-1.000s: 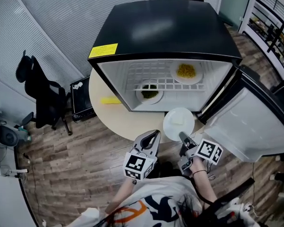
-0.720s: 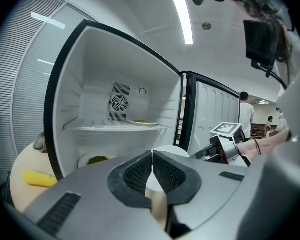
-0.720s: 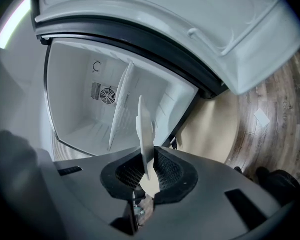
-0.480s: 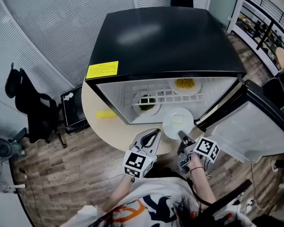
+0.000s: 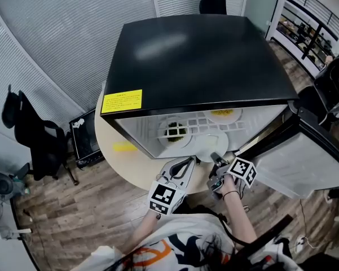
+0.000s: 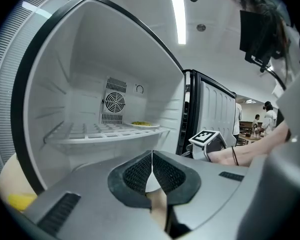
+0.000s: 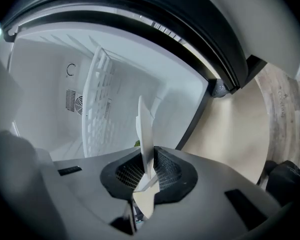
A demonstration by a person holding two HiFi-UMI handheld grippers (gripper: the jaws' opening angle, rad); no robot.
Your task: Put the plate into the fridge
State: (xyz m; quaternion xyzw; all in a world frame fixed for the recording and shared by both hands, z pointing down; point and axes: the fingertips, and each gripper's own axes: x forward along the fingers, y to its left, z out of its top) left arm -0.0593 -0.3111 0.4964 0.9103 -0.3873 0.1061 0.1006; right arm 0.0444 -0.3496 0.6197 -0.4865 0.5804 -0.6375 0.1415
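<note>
1. Jaws of our right gripper [image 5: 216, 158] are clamped on the near rim of the white plate [image 5: 210, 145], which its own view shows edge-on.
2. We have the plate at the mouth of the open fridge [image 5: 197, 55], below the wire shelf [image 5: 197, 119] and just right of a dish of greens [image 5: 175, 132].
3. Our left gripper [image 5: 186, 161] points into the fridge beside it, jaws pressed together on nothing.
4. A plate of yellow food [image 5: 223, 114] sits on the shelf.
</note>
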